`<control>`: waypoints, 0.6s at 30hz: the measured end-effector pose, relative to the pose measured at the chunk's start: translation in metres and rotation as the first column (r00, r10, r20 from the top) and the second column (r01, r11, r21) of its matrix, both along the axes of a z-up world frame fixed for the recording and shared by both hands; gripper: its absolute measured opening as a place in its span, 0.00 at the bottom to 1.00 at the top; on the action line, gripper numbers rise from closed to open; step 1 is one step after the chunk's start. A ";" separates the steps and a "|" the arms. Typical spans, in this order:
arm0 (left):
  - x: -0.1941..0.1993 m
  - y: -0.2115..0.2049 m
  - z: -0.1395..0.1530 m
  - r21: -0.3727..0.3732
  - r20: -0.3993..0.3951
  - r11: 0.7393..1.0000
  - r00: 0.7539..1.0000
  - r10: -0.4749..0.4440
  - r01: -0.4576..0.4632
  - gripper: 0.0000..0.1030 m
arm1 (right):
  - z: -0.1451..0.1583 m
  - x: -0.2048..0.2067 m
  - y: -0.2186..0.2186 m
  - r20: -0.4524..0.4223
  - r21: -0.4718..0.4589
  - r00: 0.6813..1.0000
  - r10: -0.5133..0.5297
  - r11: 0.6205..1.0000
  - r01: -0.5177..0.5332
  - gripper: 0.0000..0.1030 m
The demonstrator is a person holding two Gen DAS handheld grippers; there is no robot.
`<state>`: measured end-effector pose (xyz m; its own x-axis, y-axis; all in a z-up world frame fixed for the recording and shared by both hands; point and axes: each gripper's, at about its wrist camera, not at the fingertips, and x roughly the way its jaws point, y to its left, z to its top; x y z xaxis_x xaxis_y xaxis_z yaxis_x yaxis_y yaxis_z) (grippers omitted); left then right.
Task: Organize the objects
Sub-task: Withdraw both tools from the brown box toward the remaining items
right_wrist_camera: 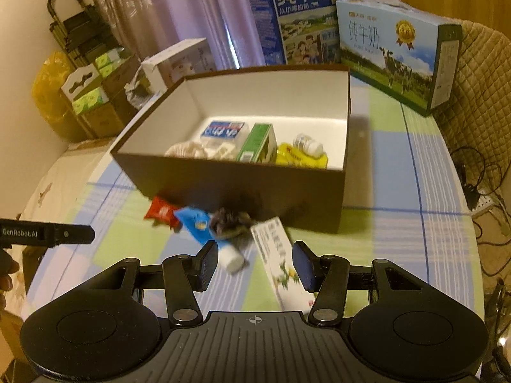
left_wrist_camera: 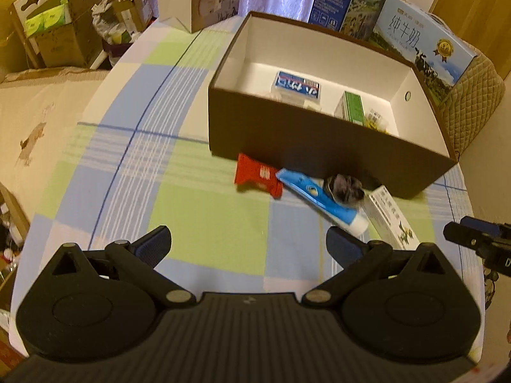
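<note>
With both the left gripper (left_wrist_camera: 248, 242) and right gripper (right_wrist_camera: 255, 265) gaping and empty, the right should straddle the long white cardboard carton (right_wrist_camera: 277, 261) squarely, clear of the blue-and-white plastic tube (right_wrist_camera: 207, 233).

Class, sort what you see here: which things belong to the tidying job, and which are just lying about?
Part of the job:
brown box
red packet
blue tube
dark fuzzy ball
white carton
left gripper, open
right gripper, open

Lying about:
milk cartons
white box
stacked cardboard boxes
</note>
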<state>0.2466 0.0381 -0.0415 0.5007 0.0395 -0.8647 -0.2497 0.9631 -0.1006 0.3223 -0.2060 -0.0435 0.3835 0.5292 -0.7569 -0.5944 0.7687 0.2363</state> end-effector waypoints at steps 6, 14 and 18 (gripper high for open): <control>-0.014 -0.012 -0.013 -0.003 -0.038 1.000 0.999 0.007 -0.007 0.98 | -0.019 -0.009 -0.009 -0.033 -0.030 0.999 0.040 0.999 -0.041 0.48; -0.033 -0.012 -0.023 0.022 -0.042 0.998 0.998 0.051 -0.050 0.97 | -0.037 -0.010 -0.013 -0.054 -0.061 0.997 0.056 0.996 -0.059 0.48; -0.039 -0.009 -0.029 0.020 -0.058 0.997 0.996 0.069 -0.068 0.97 | -0.044 -0.009 -0.014 -0.063 -0.081 0.996 0.059 0.995 -0.064 0.48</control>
<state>0.2073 0.0292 -0.0702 0.4450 0.0879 -0.8912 -0.3204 0.9449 -0.0668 0.3135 -0.2197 -0.0878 0.3048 0.4848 -0.8198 -0.6276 0.7497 0.2100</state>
